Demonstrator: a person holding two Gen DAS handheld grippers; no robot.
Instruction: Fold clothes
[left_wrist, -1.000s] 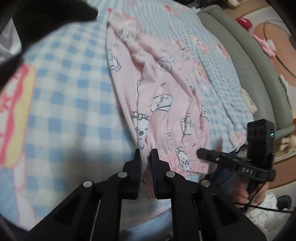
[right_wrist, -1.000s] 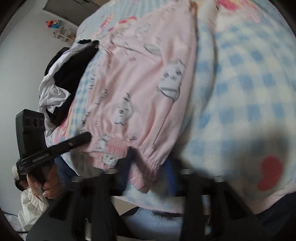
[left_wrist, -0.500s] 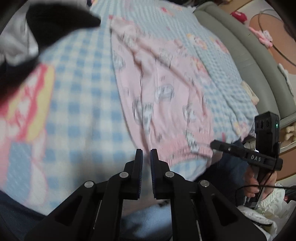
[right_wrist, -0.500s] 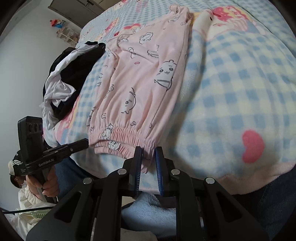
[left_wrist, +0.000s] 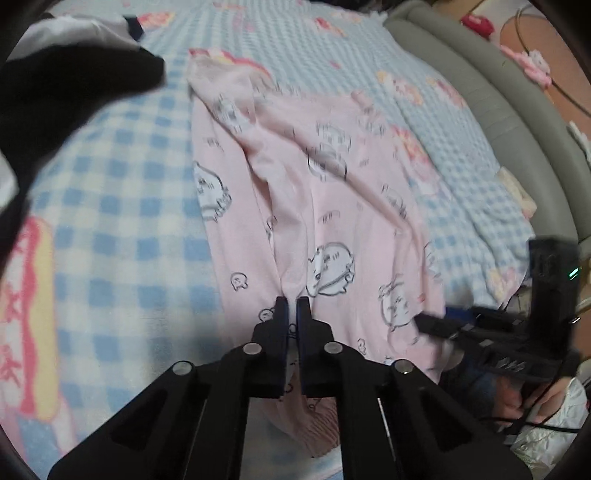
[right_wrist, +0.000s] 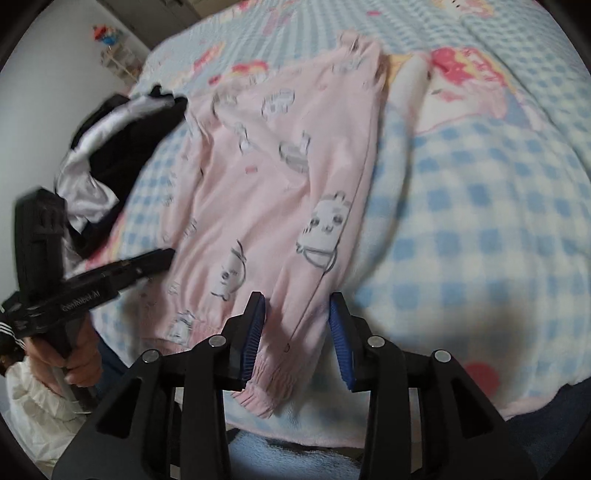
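Pink pyjama trousers (left_wrist: 325, 206) with cartoon prints lie lengthwise on a blue-checked blanket (left_wrist: 122, 229), waistband nearest me. My left gripper (left_wrist: 291, 308) is shut on a pinched ridge of the pink fabric above the waistband. In the right wrist view the trousers (right_wrist: 280, 177) lie the same way. My right gripper (right_wrist: 297, 306) is open, its blue-padded fingers (right_wrist: 341, 332) straddling the right side of the trousers just above the waistband (right_wrist: 258, 380), not closed on it. Each gripper shows in the other's view, the right (left_wrist: 491, 328) and the left (right_wrist: 99, 277).
A pile of black and white clothes (right_wrist: 118, 147) lies at the left of the trousers, also in the left wrist view (left_wrist: 66, 85). A grey padded bed edge (left_wrist: 498, 110) runs along the right. The blanket's near edge hangs over my lap.
Left gripper moved forward from off the waistband onto the trousers and now pinches a fabric ridge. Right gripper, shut at the waistband corner half a second ago, has opened and moved forward over the trousers.
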